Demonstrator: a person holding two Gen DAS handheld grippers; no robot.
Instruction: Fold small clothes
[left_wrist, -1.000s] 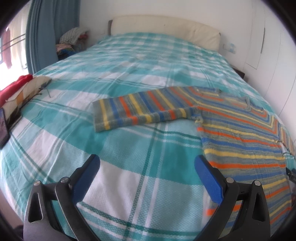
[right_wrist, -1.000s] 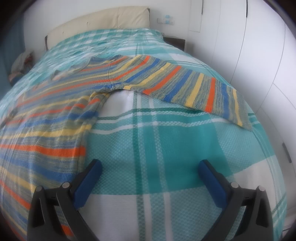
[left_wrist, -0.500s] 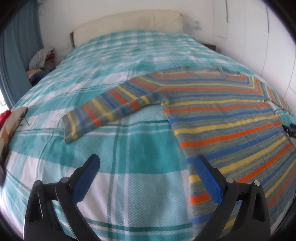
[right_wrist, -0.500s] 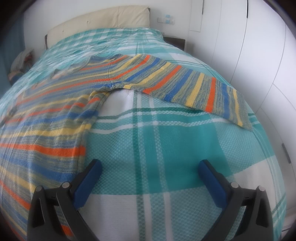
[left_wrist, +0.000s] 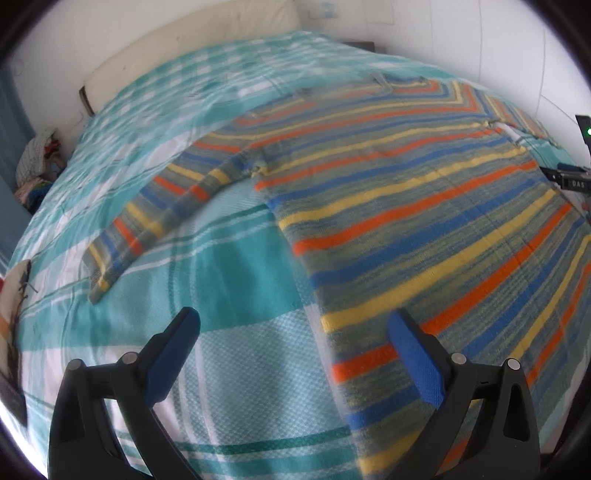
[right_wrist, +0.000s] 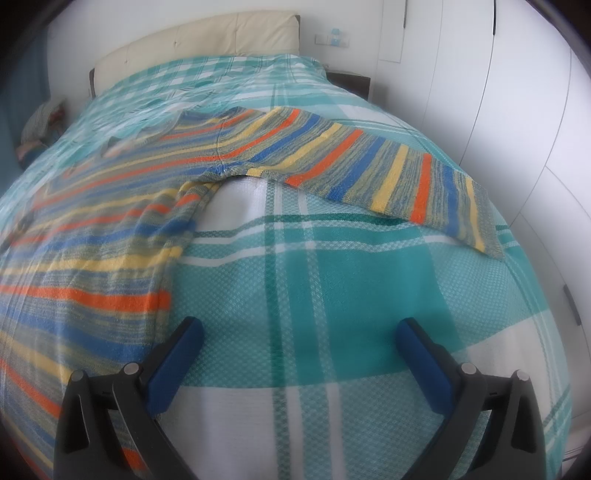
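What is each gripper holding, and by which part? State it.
Nothing. The left gripper and right gripper are both open above the bed, clear of the sweater.

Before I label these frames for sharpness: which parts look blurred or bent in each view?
Left wrist view: strong fisheye bulge; the far bedspread and the striped sweater are smeared, while the left gripper, jaws open, stays crisp. Right wrist view: the sweater's body is smeared, its sleeve sharper, the right gripper crisp.

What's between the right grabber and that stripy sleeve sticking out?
Only bare checked bedspread. In the right wrist view, nothing else lies between the open right gripper and the sweater's sleeve.
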